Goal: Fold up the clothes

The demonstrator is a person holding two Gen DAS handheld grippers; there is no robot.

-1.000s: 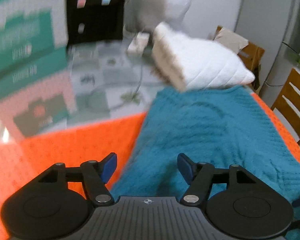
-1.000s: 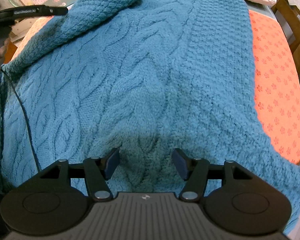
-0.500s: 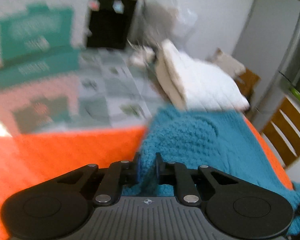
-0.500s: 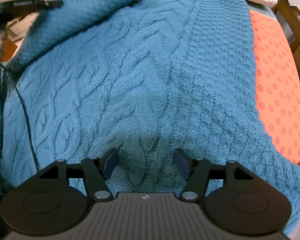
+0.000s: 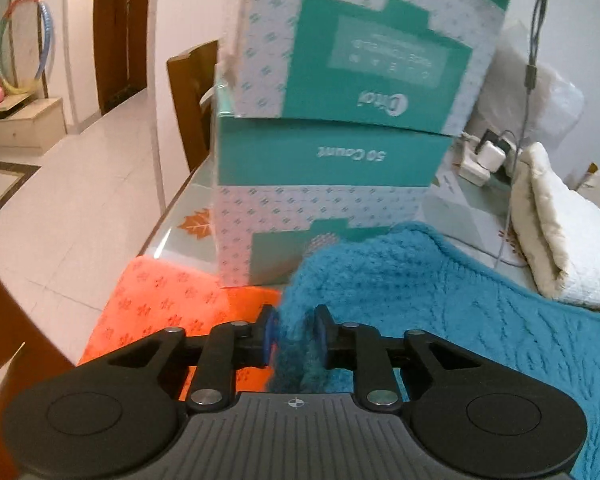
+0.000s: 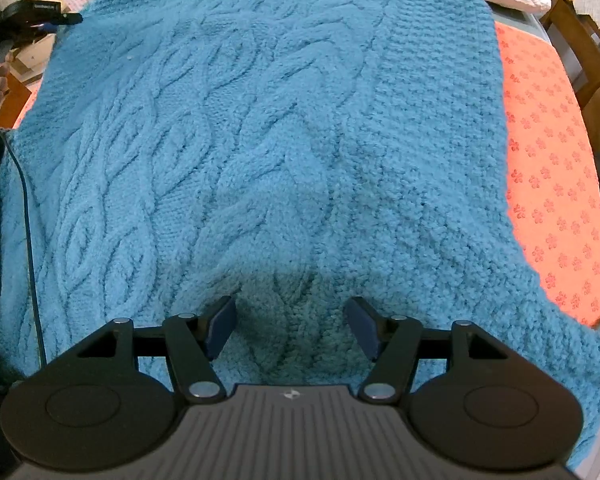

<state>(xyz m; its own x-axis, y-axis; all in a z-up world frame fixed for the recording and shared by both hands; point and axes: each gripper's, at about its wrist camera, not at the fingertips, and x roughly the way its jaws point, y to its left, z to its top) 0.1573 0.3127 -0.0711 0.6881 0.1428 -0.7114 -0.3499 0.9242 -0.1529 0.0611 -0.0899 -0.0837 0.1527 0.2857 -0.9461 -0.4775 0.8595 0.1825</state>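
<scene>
A teal cable-knit sweater (image 6: pixel 260 140) lies spread flat over an orange flower-print mat (image 6: pixel 552 184). My right gripper (image 6: pixel 292 326) is open and hovers just above the sweater's near middle, holding nothing. My left gripper (image 5: pixel 294 336) is shut on the sweater's far left corner (image 5: pixel 420 300), with teal knit bunched between its blue pads. It also shows small at the top left of the right wrist view (image 6: pixel 56 20), at that corner's edge.
Stacked teal-and-white cardboard boxes (image 5: pixel 340 120) stand right behind the held corner. A folded white quilted cloth (image 5: pixel 564 240) lies at the sweater's far edge. Chargers and a cable (image 5: pixel 484 156) sit behind. Wooden chairs (image 6: pixel 580 48) flank the table. The orange mat (image 5: pixel 156 312) reaches the left table edge.
My left gripper closed on the sweater's folded-over corner and pulled it out to the left, so the sweater now lies flat. The right gripper stayed open in place.
</scene>
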